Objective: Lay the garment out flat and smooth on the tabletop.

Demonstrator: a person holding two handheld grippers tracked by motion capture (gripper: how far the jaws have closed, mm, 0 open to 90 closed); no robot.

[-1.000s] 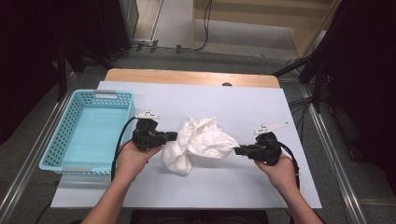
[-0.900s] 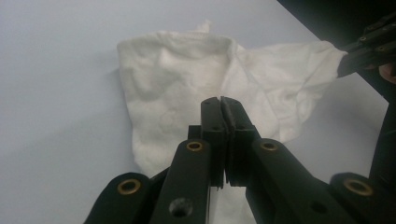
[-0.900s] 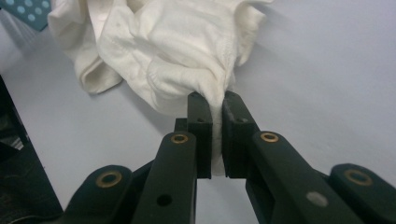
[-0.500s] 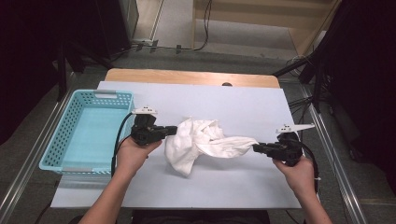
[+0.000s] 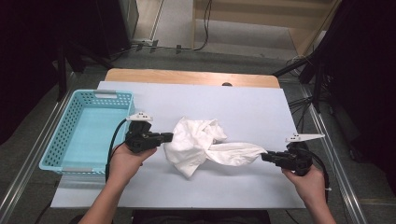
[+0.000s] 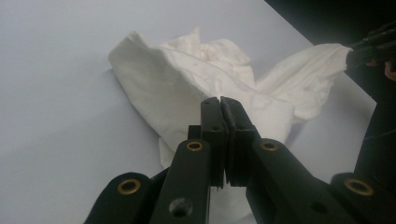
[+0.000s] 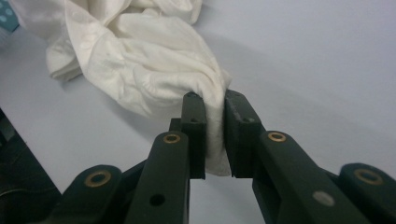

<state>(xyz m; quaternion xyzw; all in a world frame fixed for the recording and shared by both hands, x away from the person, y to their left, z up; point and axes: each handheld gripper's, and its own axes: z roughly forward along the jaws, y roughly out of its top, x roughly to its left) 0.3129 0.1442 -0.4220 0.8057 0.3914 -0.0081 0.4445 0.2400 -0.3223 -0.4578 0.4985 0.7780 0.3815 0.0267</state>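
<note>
2 grippers hold your white cloth (image 5: 205,145) mid-table, right of the blue basket (image 5: 70,144). Your left gripper (image 5: 169,136) pinches its left edge with jaws fully closed; your right gripper (image 5: 264,157) grips the stretched right end, its jaws just easing apart.

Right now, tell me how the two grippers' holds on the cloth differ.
The left gripper pinches a thin edge of the white cloth with jaws nearly touching; the right gripper holds a thick bunched end, its jaws farther apart and just easing open. The left sits beside the crumpled heap, the right at a stretched-out tail. Both lie low over the table.
</note>
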